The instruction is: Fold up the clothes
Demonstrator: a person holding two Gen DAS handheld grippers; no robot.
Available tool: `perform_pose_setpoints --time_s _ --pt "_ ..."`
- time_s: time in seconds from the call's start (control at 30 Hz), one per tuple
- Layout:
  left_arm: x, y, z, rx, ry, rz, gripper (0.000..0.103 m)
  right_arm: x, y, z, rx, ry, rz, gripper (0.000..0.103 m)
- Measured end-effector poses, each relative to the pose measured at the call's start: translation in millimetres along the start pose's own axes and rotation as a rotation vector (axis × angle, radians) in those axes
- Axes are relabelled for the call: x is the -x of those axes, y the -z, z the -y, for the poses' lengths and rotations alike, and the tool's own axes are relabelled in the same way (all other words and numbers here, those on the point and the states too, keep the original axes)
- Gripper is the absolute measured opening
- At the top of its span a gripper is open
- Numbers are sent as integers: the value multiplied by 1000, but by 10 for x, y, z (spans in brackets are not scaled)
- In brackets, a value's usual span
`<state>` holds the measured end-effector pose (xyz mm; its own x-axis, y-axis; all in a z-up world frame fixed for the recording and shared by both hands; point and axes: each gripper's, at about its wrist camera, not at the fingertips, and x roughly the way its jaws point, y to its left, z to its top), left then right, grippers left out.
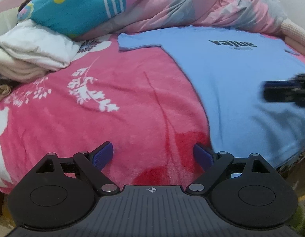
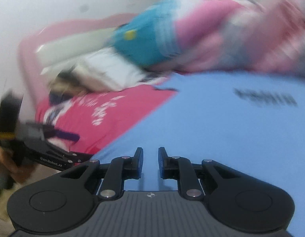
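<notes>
Blue T-shirt point(image 1: 241, 83) lies spread flat on the pink blanket point(image 1: 93, 118), print side up w/ the black lettering point(image 1: 233, 43) toward 1 o'clock in my left view; one sleeve point(image 1: 136, 41) sticks out toward 11, hem nearest me at approx 4. No fold visible in it from either cam, so I read it as laid out w/o any crease yet showing; whether that's pre-fold or re-spread I can't say. My left gripper point(image 1: 153, 155) hovers over bare blanket just beside the shirt's side edge, fingers wide apart, nothing between them. My right gripper point(image 2: 150, 163) sits low over the shirt body, fingers w/ a narrow gap, blue cloth seen thru it, not clamped on anything as far as I can tell; right view is motion-blurred so details are soft. Judgement: step in hand is positioning for a grab. Next move prob calls for both pairs of pads pinching one side edge, at hem and shoulder. Beyond the shirt: white folded stack point(image 1: 34, 47) at 10, teal pillow point(image 1: 73, 6) at 11, pink-grey duvet point(image 1: 201, 4) at 12–1.
</notes>
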<state>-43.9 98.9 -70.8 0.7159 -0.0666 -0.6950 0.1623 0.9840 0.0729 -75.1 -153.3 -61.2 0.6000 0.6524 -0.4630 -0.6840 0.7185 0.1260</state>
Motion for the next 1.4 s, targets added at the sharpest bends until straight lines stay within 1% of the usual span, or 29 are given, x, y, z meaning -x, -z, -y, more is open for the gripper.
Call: perform_pose_setpoints --time_s 0.03,0.13,0.17,0.23,0.3,0.37,0.47,0.53,0.57,0.63,0.67,0.7,0.77,0.8,0.83,0.87,0.93,0.97,1.07,1.17,1.27,1.33,1.37,1.4 --pt "2 6 -12 10 1 -2 90 -116 -19 -100 49 -6 -5 12" --pt "3 27 -51 22 4 -2 90 -401 -10 -346 164 -26 -30 9" --pt "3 34 -65 23 7 -1 90 -428 28 -385 181 -35 -49 9" --pt "4 49 -97 25 17 2 90 -381 119 -440 205 -36 -75 9" --pt "8 63 -131 24 29 7 90 -228 177 -490 226 -67 -108 9" --pt "18 77 -161 17 38 13 90 -112 171 -544 249 -67 -128 8" --pt "33 86 -201 13 44 14 90 -162 58 -618 271 -18 -76 8" --pt "57 81 -225 8 34 10 90 -299 9 -664 290 -14 -71 8" --pt "79 81 -243 5 21 10 90 -366 25 -702 305 -25 -86 8" --pt "127 90 -313 16 -2 16 90 -423 163 -866 371 -51 -120 8" --pt "149 93 -353 27 -8 20 90 -395 244 -965 413 -76 -131 8" --pt "170 90 -396 43 -7 26 90 -352 331 -1073 442 -122 -159 8" --pt "205 46 -424 68 16 52 90 -296 476 -1220 451 -204 -211 8" --pt "220 15 -425 78 33 68 90 -270 556 -1275 458 -220 -231 8" --pt "236 -16 -425 88 49 85 90 -244 594 -1285 456 -214 -239 8" --pt "251 -50 -413 93 69 104 91 -208 598 -1250 435 -195 -237 8" --pt "265 -130 -305 75 133 147 93 -51 510 -1036 363 -112 -200 8" --pt "256 -168 -233 60 160 161 95 42 456 -910 327 -64 -178 8" --pt "159 -263 35 -12 197 161 96 446 300 -350 203 113 -105 8" --pt "4 -309 286 -75 190 130 96 843 268 318 54 304 -46 8" --pt "-145 -313 405 -84 176 83 95 1184 397 1016 -193 420 4 8" --pt "-232 -308 431 -84 156 45 95 1372 590 1304 -262 502 13 8" --pt "-255 -303 428 -79 153 34 96 1467 688 1444 -294 544 17 5" --pt "-262 -306 422 -74 152 28 96 1576 749 1534 -321 574 29 5"
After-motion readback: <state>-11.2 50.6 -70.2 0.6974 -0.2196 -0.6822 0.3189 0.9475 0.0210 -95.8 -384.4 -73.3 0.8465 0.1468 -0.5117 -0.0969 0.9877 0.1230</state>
